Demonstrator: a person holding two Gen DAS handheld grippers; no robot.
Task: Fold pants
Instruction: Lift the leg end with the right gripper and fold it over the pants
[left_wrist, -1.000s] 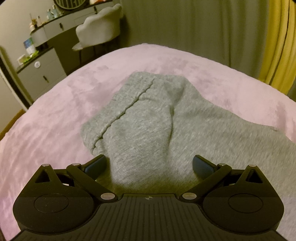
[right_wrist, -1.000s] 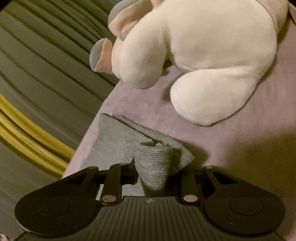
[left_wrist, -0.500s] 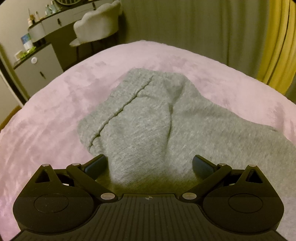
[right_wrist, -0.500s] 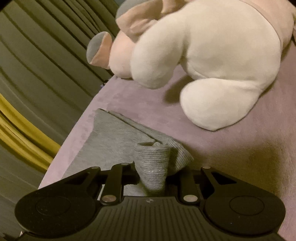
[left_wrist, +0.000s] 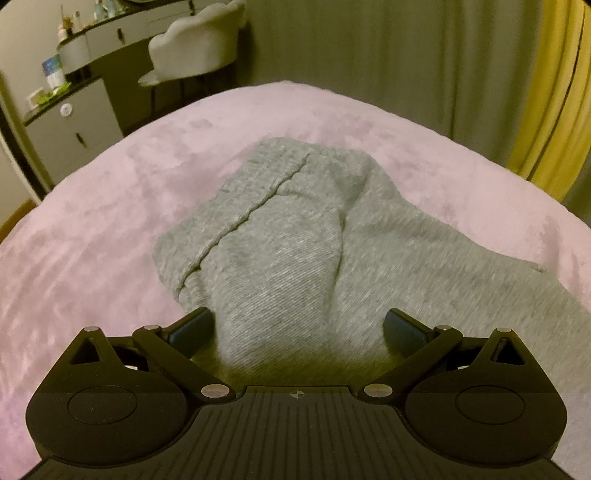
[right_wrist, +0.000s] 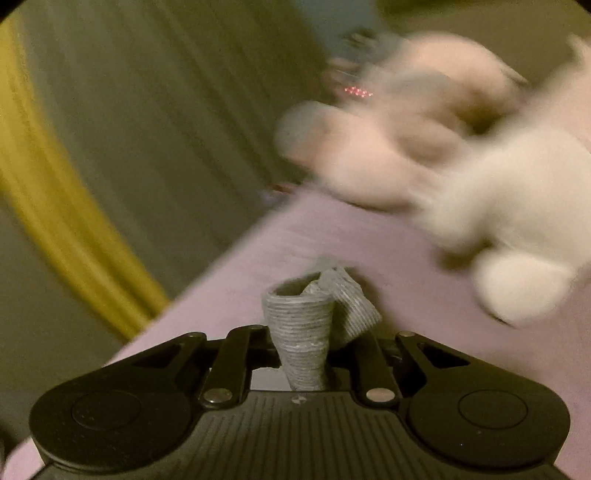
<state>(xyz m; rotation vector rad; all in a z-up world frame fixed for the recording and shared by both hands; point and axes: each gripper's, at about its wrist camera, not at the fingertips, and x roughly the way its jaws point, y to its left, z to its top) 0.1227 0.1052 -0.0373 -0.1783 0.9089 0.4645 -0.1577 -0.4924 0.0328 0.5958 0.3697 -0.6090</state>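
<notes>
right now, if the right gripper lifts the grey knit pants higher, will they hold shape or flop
Probably flop: the grey knit pants lie in soft creases on the pink plush bedspread. The ribbed cuff pinched in the right gripper curls, so the rest would likely trail. They seem light and unlikely to slip.

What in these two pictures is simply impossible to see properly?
- Plush toy, right wrist view: motion blur smears its face.
- Grey pants, left wrist view: near part hidden behind the left claw; right side cut by the edge.
- Pants cuff, right wrist view: right claw's pinching tips hidden by fabric.
</notes>
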